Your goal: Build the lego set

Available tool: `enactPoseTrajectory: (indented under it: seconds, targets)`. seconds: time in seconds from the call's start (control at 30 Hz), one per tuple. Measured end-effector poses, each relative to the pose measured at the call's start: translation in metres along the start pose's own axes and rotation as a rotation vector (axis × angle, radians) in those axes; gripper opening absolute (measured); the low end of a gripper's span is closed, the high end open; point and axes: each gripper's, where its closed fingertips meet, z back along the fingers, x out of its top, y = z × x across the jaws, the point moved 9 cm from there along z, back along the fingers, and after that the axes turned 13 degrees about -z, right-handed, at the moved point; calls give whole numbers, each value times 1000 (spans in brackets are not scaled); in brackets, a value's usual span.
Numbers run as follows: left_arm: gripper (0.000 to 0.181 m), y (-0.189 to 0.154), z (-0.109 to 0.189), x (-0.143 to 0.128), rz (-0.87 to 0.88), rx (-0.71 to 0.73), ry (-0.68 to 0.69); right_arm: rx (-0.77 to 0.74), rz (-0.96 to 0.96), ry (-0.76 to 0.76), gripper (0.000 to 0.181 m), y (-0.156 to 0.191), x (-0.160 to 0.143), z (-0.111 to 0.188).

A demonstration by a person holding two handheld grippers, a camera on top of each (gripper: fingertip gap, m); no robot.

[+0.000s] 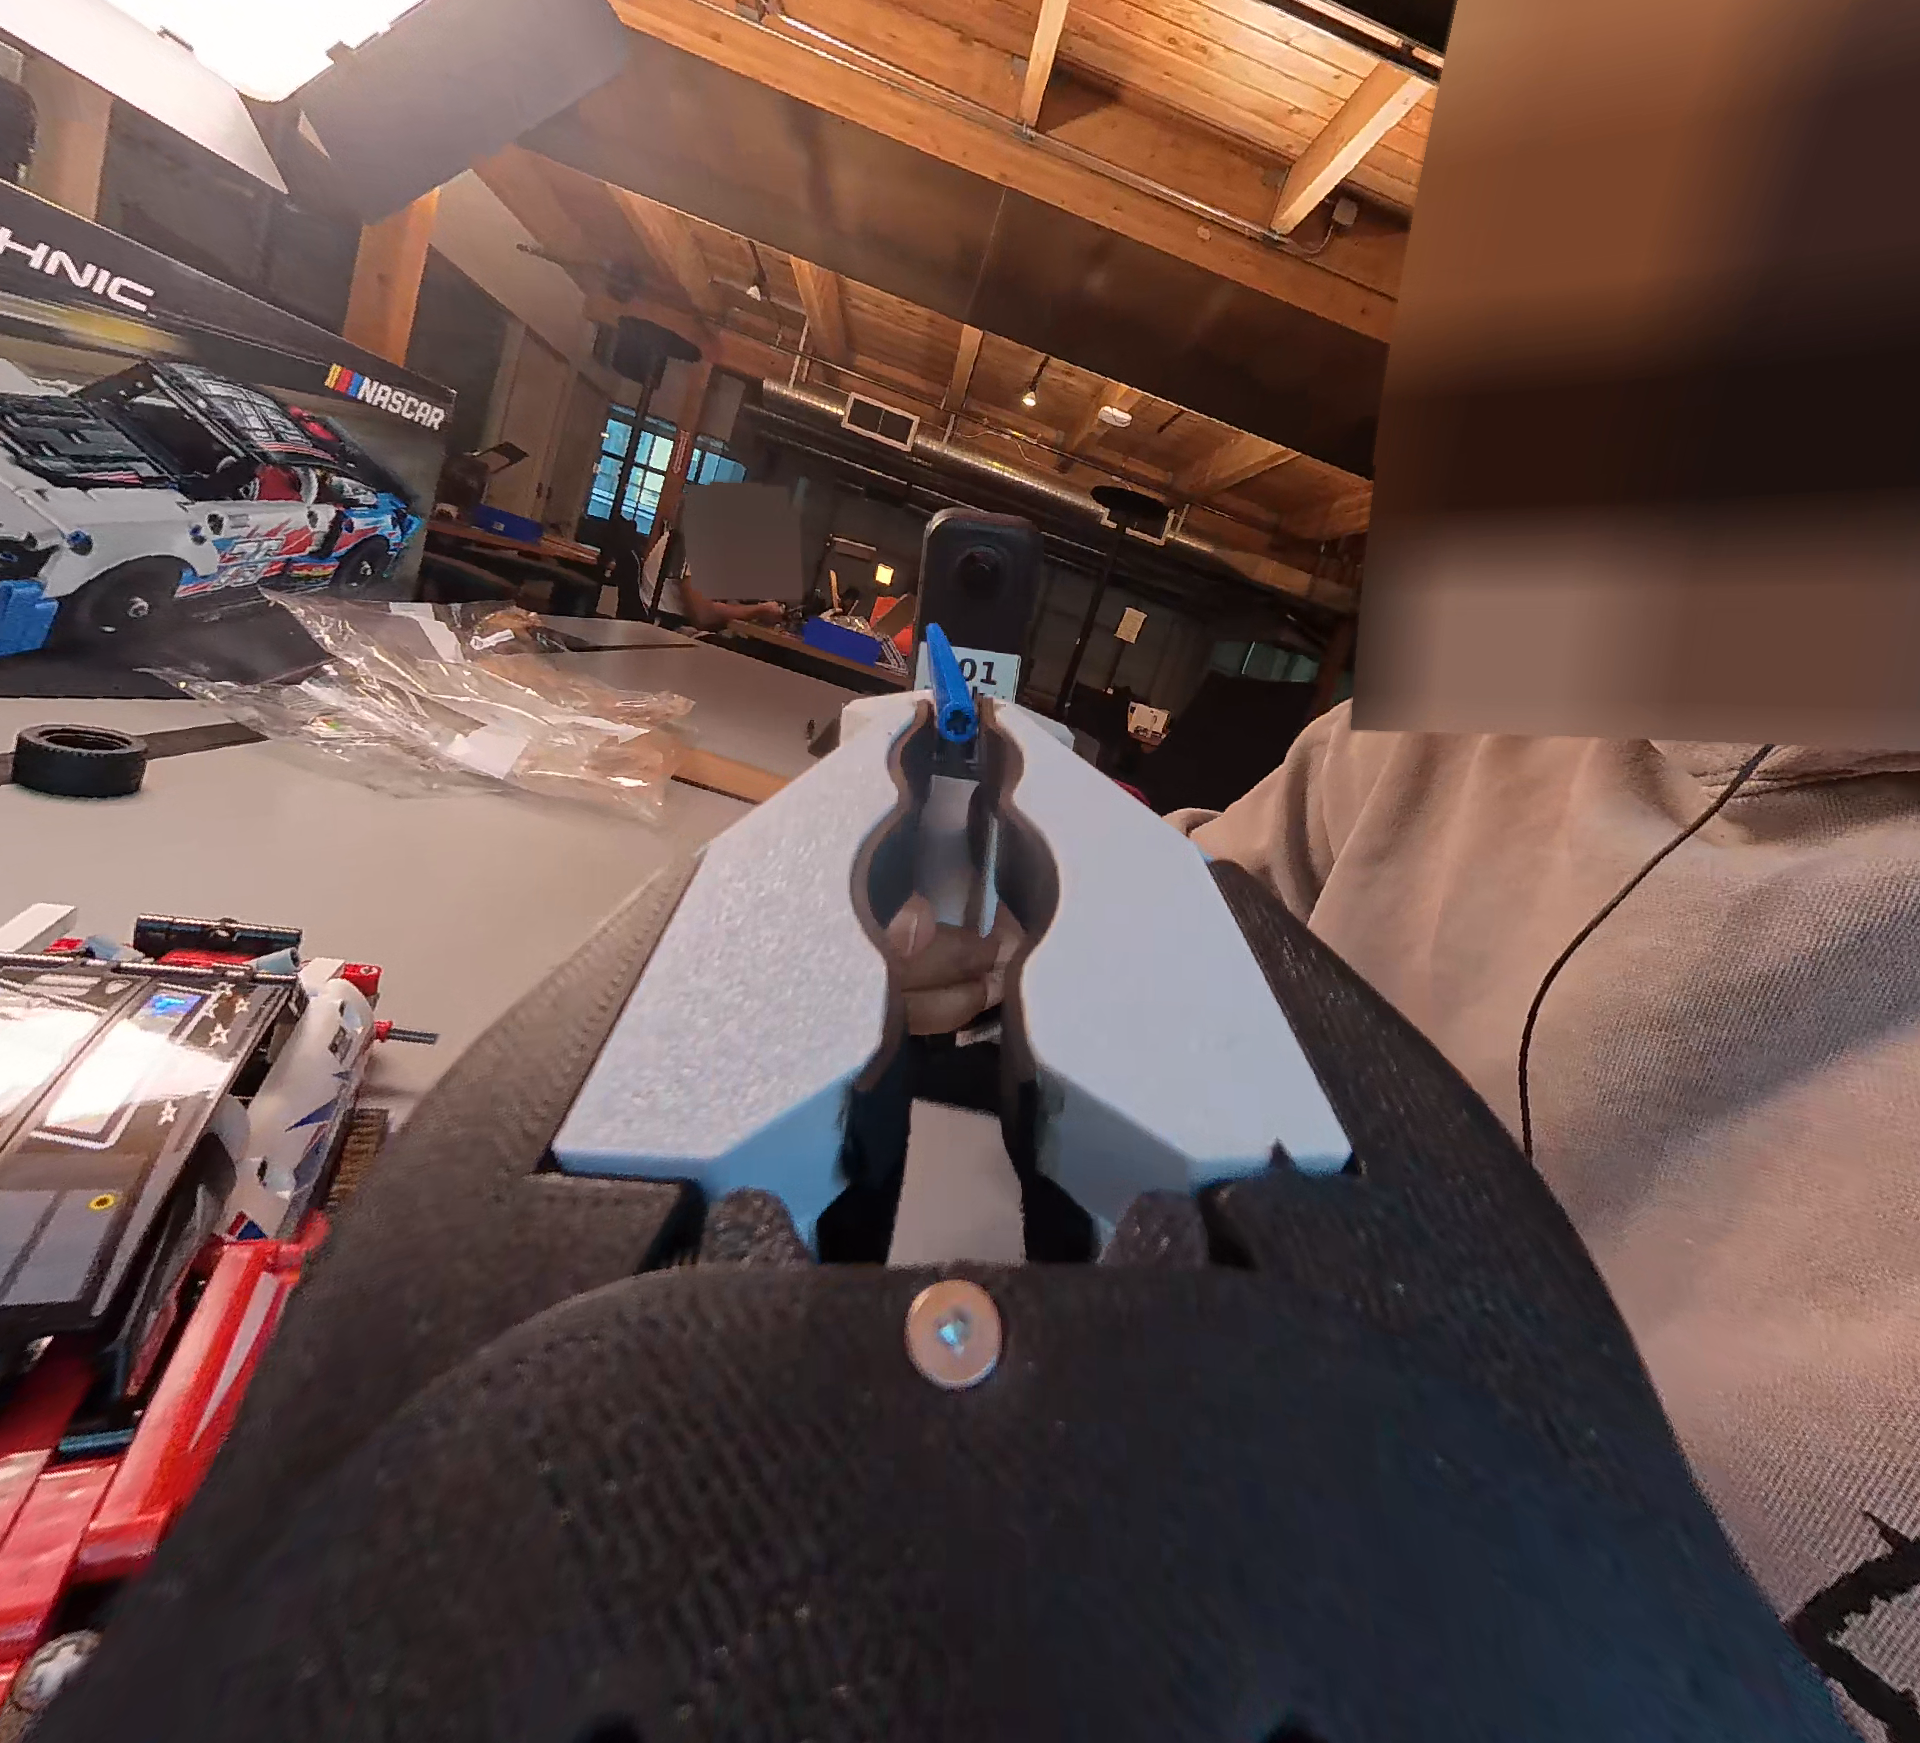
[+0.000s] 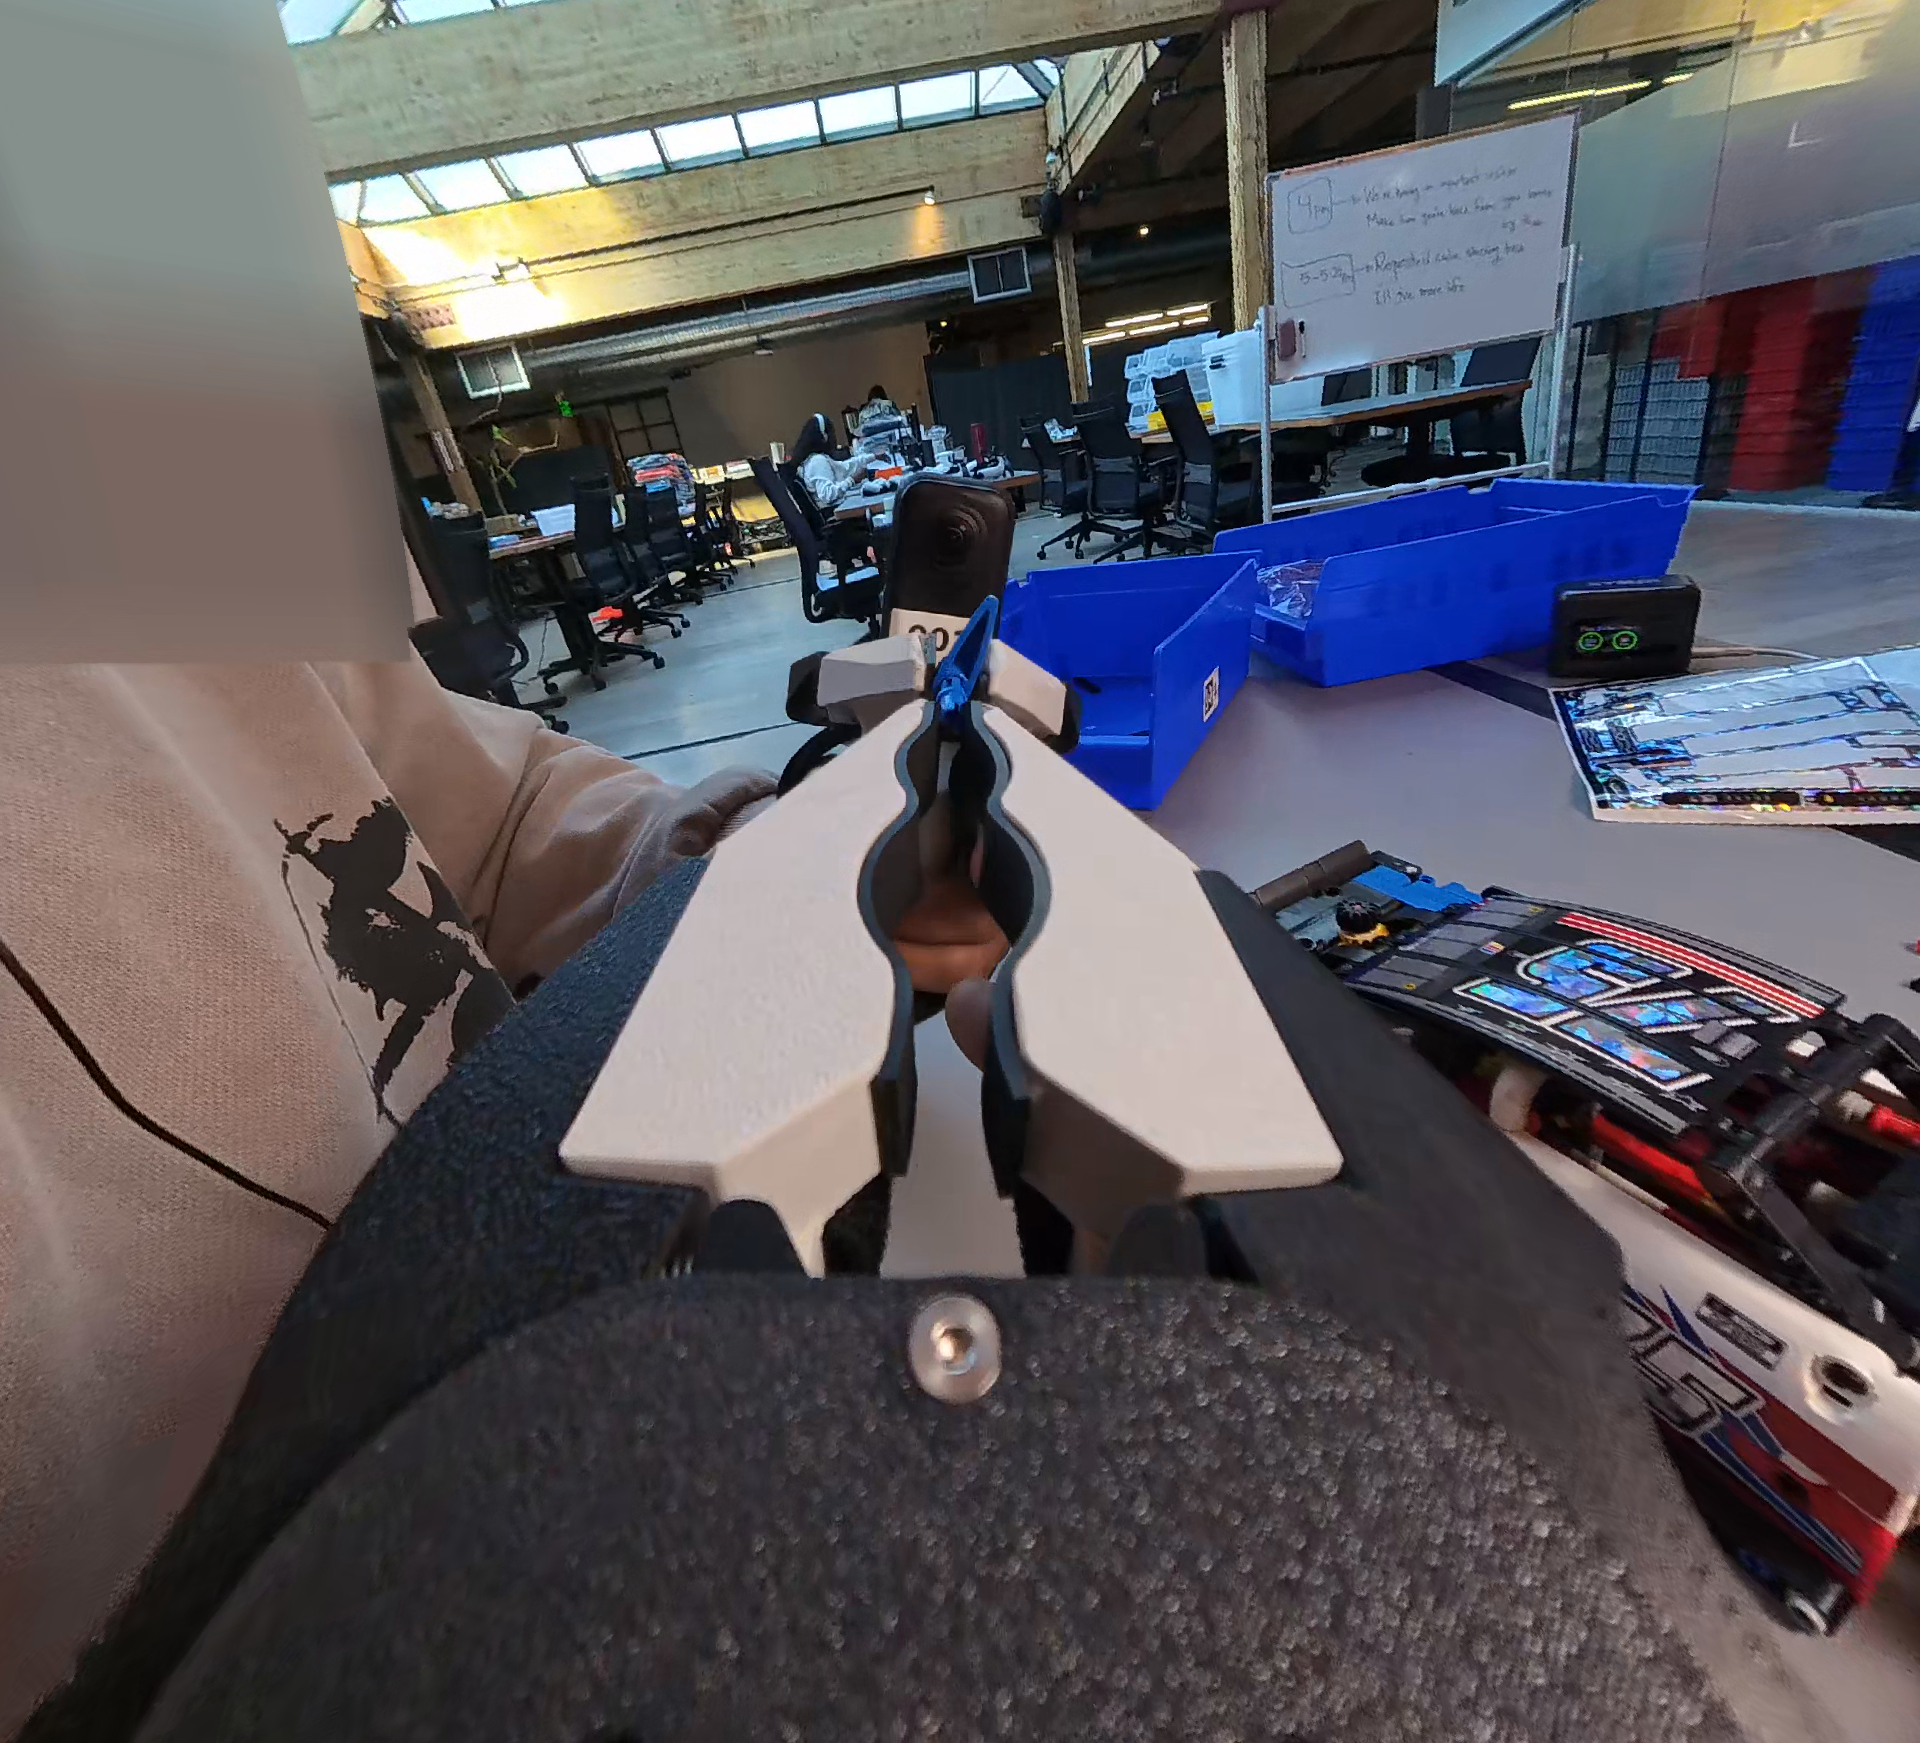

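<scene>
A small blue Lego pin (image 1: 949, 691) is held up in the air between the two grippers, which face each other tip to tip in front of a person's beige sweatshirt (image 1: 1621, 1018). My left gripper (image 1: 953, 729) is shut on the pin's lower end. My right gripper (image 2: 951, 717) is shut on the same blue pin (image 2: 966, 654). The left gripper's grey fingers (image 2: 873, 670) show just beyond it. The partly built red, white and black Lego car (image 1: 156, 1132) lies on the grey table, also in the right wrist view (image 2: 1662, 1070).
A loose black tyre (image 1: 81, 758), crumpled clear bags (image 1: 447, 706) and the set's box (image 1: 208, 488) lie at the left. Blue bins (image 2: 1143, 685), a black device (image 2: 1626, 623) and a sticker sheet (image 2: 1756, 737) sit at the right. Office chairs and desks stand beyond. My two grippers' fingertips are within a few centimetres of each other.
</scene>
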Motion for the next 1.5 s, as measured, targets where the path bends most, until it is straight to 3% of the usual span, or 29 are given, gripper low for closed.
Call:
enactPoseTrajectory:
  seconds: [0.47,0.63,1.1,1.2,1.33,1.5]
  targets:
    - [5,-5,-1,-1,-101,-36,189,-56,205,158,1,5,-3,0]
    - [5,-2,-2,-3,-110,-28,224,-59,196,179,1,1,-5,3]
    - [4,12,6,-12,129,0,214,-152,364,188,2,-7,-13,3]
    - [4,12,9,-13,168,-70,219,-130,438,198,6,-2,-16,2]
    - [5,10,12,-14,229,-266,270,7,473,265,36,2,-17,4]
    - [5,7,7,-30,373,-474,397,129,659,405,39,13,-28,2]
